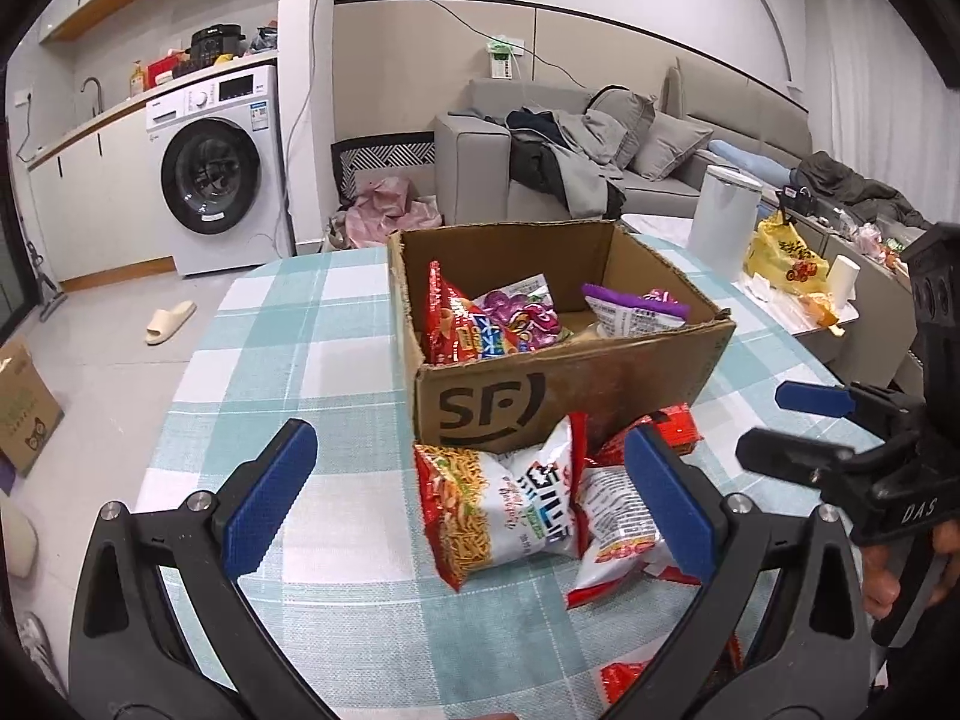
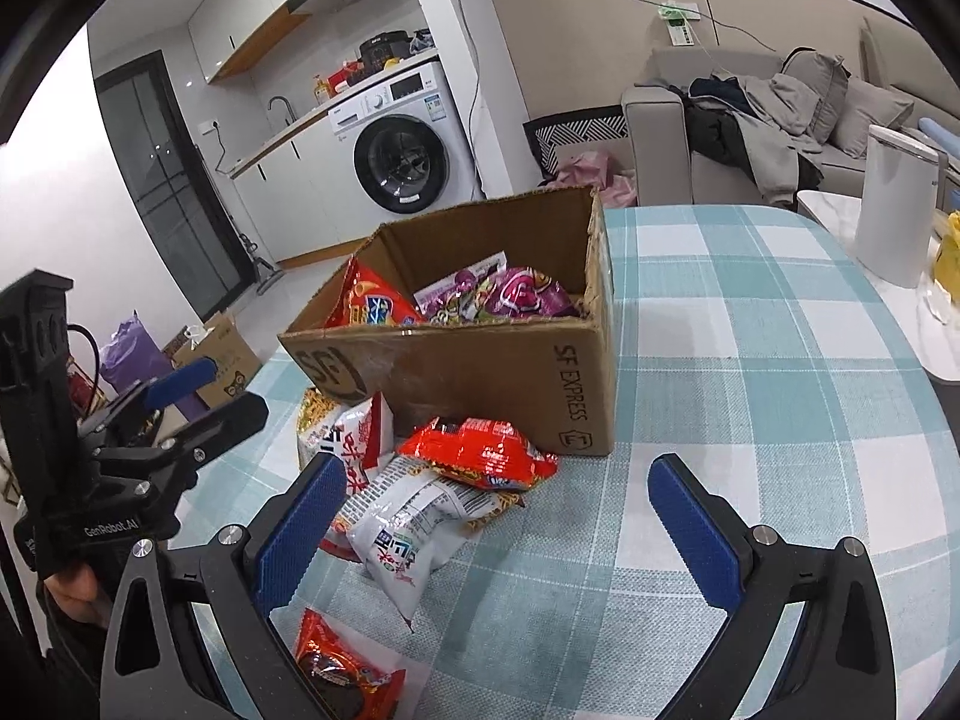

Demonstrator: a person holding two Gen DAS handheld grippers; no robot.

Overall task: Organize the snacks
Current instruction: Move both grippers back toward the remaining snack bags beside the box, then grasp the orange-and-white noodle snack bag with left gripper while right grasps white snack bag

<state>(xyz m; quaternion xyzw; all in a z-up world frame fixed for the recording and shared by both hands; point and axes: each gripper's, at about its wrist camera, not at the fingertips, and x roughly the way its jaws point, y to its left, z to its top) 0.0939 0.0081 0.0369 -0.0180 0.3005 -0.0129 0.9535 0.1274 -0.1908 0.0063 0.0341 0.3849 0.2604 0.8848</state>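
Note:
An open SF cardboard box (image 1: pixel 498 402) (image 2: pixel 480 372) stands on the checked table and holds red (image 1: pixel 456 324) (image 2: pixel 372 306) and purple snack bags (image 1: pixel 630 309) (image 2: pixel 522 294). Before it lie white-and-red noodle packs (image 1: pixel 510 510) (image 2: pixel 414 522), a red pack (image 2: pixel 480 453) and a small red packet (image 2: pixel 342 666). My left gripper (image 1: pixel 468 504) is open above the packs, holding nothing. My right gripper (image 2: pixel 498 528) is open and empty over the packs; it also shows in the left wrist view (image 1: pixel 798 426).
The teal checked tablecloth (image 2: pixel 750 390) covers the table. A white bin (image 1: pixel 723 222) (image 2: pixel 894 210) and a yellow bag (image 1: pixel 786 258) stand at the right. A sofa (image 1: pixel 600 150), a washing machine (image 1: pixel 216 174) and a floor box (image 1: pixel 24 408) lie beyond.

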